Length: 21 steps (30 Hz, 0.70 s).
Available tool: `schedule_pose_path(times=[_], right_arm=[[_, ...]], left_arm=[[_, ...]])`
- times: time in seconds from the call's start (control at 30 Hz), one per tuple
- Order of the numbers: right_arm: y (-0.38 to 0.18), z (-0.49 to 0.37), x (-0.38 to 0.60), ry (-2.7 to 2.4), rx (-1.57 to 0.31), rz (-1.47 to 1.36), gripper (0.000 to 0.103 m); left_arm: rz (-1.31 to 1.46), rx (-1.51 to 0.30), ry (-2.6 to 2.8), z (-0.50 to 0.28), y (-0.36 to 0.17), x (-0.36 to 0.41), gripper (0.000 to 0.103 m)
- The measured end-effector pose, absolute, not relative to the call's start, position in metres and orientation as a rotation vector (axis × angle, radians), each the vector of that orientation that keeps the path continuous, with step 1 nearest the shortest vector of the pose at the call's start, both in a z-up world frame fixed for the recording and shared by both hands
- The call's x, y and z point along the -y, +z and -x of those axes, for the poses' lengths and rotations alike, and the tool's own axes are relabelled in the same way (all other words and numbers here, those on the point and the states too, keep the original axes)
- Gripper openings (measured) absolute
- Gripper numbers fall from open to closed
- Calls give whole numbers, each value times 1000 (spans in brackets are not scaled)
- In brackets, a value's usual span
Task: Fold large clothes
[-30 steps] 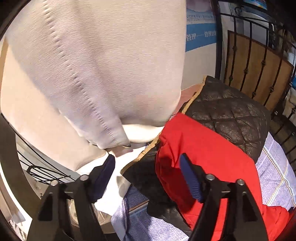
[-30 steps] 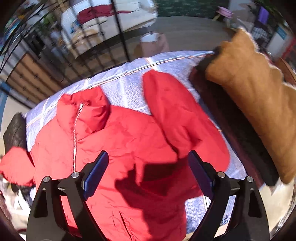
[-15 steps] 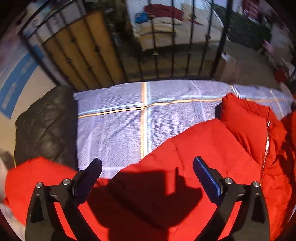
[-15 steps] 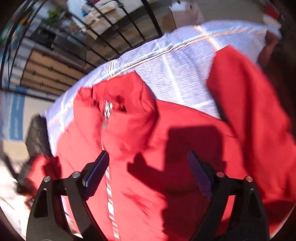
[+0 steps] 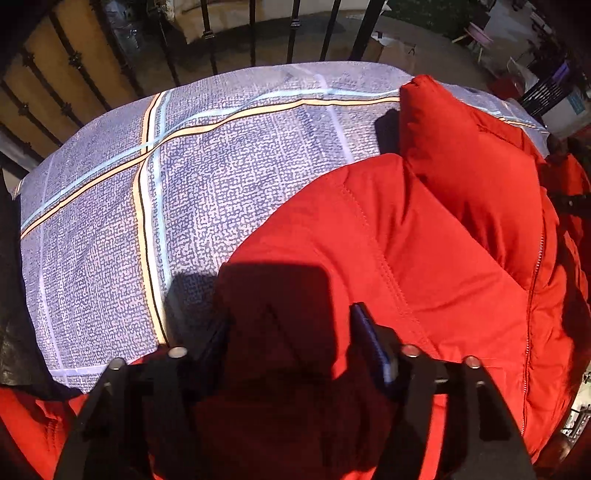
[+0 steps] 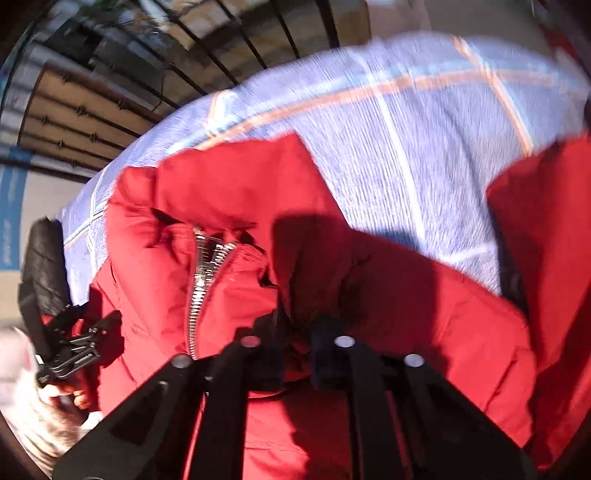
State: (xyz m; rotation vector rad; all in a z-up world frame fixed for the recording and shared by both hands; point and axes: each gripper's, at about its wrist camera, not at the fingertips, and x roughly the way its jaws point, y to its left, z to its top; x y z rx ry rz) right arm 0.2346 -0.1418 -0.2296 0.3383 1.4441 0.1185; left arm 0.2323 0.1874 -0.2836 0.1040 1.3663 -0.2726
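A red puffer jacket [image 5: 424,236] lies front up on a lilac checked sheet [image 5: 207,177]; its collar and silver zipper [image 6: 201,280] show in the right wrist view. My left gripper [image 5: 291,343] sits low over the jacket's shoulder and sleeve, its jaws partly closed with red fabric between them. My right gripper [image 6: 295,347] is shut on a fold of the red jacket [image 6: 424,306] just right of the zipper, below the collar. The jacket's other sleeve [image 6: 546,251] lies at the right.
A black quilted cushion [image 6: 44,266] lies at the sheet's left end. A black iron railing [image 5: 255,33] and a wooden panel [image 6: 85,110] stand behind the bed. The left gripper's body and the hand holding it [image 6: 70,354] show at the right wrist view's left edge.
Both grippers have dropped onto the jacket. The right jaws went from wide open to shut on the fabric by the zipper. The left jaws have narrowed around the shoulder fabric.
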Motion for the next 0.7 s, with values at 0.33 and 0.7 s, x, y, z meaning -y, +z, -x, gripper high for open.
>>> schedule_pose_path(times=[0.33, 0.7], right_arm=[[-96, -298, 73, 162, -1062, -119, 3], [-111, -300, 75, 111, -1158, -297, 85]], left_arm=[[-65, -1081, -86, -255, -193, -208, 16], [-100, -1139, 139, -254, -189, -231, 82]])
